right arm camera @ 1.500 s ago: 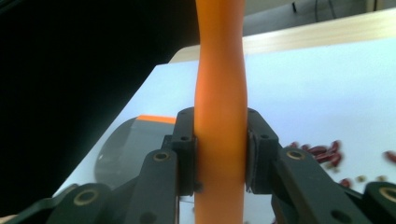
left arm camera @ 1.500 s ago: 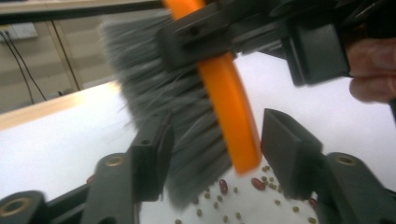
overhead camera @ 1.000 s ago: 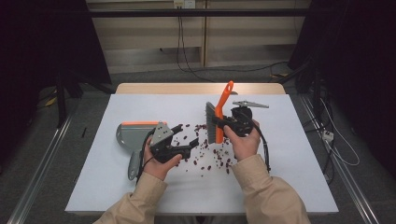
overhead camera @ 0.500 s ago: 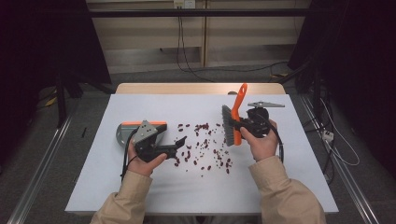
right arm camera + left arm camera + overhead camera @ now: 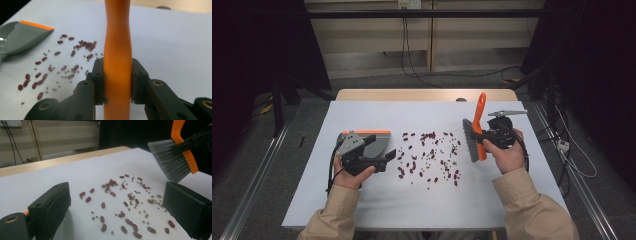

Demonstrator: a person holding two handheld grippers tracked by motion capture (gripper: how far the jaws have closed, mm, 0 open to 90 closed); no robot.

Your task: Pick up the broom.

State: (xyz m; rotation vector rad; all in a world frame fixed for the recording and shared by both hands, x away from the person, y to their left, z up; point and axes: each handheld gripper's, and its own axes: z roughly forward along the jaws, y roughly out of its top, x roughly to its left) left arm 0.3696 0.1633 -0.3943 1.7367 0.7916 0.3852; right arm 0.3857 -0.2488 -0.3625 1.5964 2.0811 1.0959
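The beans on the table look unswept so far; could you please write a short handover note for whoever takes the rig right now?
Right gripper: shut on the orange brush handle, bristles pointing toward the spill, held at the right of the table.
Left gripper: open, holding nothing, beside the grey dustpan at the left.
Beans: red beans mixed with small green ones, scattered between dustpan and brush.
Done: brush picked up; no beans visible in the pan.
Left: probably grip the dustpan, then sweep the beans leftward into it.
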